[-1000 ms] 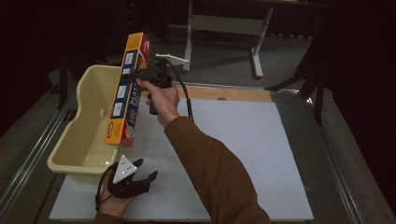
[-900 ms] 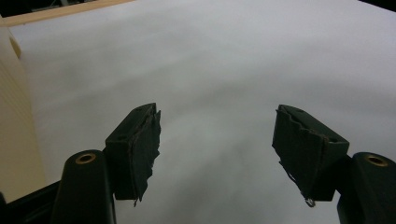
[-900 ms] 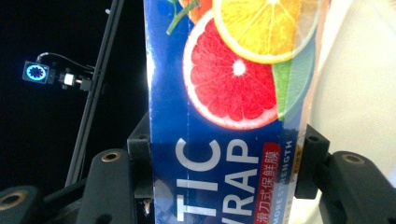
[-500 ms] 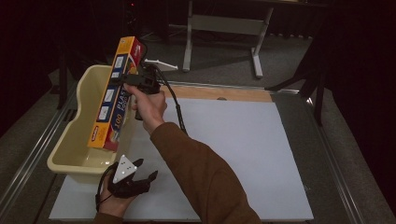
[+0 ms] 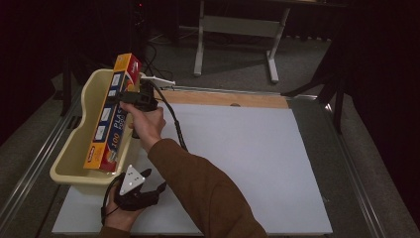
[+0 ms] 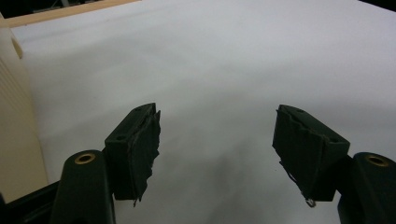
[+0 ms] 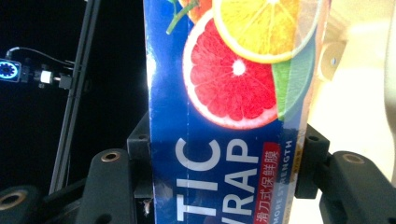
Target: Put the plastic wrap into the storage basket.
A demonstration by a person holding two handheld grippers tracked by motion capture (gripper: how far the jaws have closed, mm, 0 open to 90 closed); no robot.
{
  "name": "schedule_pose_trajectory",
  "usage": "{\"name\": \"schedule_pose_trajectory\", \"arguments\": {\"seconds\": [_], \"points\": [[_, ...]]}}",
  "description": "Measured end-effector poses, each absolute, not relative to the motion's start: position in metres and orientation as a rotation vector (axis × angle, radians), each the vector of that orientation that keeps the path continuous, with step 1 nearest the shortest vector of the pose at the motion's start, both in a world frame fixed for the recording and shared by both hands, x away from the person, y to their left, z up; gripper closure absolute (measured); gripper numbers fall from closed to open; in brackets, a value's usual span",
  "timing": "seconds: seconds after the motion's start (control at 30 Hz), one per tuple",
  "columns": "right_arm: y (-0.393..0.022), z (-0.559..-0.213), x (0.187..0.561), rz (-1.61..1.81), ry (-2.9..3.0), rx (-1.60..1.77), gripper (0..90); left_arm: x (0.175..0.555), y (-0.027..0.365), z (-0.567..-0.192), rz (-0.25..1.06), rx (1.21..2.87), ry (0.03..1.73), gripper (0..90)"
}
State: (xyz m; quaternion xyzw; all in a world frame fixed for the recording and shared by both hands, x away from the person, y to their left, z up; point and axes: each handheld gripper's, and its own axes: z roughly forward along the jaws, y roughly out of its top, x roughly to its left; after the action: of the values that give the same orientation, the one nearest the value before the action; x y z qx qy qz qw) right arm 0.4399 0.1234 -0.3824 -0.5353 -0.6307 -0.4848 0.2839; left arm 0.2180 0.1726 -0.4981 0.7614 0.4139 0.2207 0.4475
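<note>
My right gripper (image 5: 130, 97) is shut on a long plastic wrap box (image 5: 112, 114), blue and orange with citrus pictures. The box stands steeply tilted, its lower end down inside the cream plastic tub (image 5: 69, 158) at the table's left. In the right gripper view both jaws press the sides of the plastic wrap box (image 7: 229, 116), with the right gripper (image 7: 226, 158) clamped across its width. My left gripper (image 5: 148, 179) rests on the white board near the front edge, just right of the tub. In the left gripper view the left gripper (image 6: 215, 140) stands open with nothing between its jaws.
The white board (image 5: 247, 163) covers most of the table, with a wooden strip (image 5: 223, 98) along its far edge. A metal stand's legs (image 5: 237, 34) rise behind the table. The tub wall (image 6: 16, 126) stands close at the left in the left gripper view.
My right hand has carried the box leftward and down, so its lower end now sits in the tub. The left gripper has stayed put.
</note>
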Motion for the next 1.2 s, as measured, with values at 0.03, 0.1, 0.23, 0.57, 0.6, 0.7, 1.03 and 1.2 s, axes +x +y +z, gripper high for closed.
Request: {"name": "schedule_pose_trajectory", "arguments": {"seconds": [0.03,0.1,0.23,0.57,0.6,0.7,1.03,1.2], "points": [[0.124,-0.385,0.44,-1.284,-1.689,-1.435,41.2,0.218,0.172,-0.498,0.546,1.884,1.026,31.5],[0.126,-0.387,0.439,-1.274,-1.688,-1.437,41.2,0.218,0.172,-0.498,0.546,1.884,1.027,31.5],[0.132,-0.396,0.436,-1.215,-1.718,-1.461,41.1,0.218,0.173,-0.498,0.55,1.885,1.028,31.5],[0.133,-0.412,0.442,-1.087,-1.685,-1.549,40.4,0.218,0.172,-0.498,0.545,1.887,1.027,30.8],[0.133,-0.413,0.442,-1.079,-1.685,-1.551,40.4,0.218,0.172,-0.498,0.546,1.888,1.027,30.8],[0.134,-0.415,0.443,-1.063,-1.679,-1.564,40.1,0.218,0.172,-0.498,0.546,1.888,1.027,30.8],[0.136,-0.415,0.444,-1.016,-1.694,-1.579,37.4,0.219,0.172,-0.498,0.544,1.887,1.027,30.9],[0.136,-0.412,0.443,-0.991,-1.735,-1.552,32.9,0.219,0.172,-0.498,0.546,1.888,1.029,30.8]]}}
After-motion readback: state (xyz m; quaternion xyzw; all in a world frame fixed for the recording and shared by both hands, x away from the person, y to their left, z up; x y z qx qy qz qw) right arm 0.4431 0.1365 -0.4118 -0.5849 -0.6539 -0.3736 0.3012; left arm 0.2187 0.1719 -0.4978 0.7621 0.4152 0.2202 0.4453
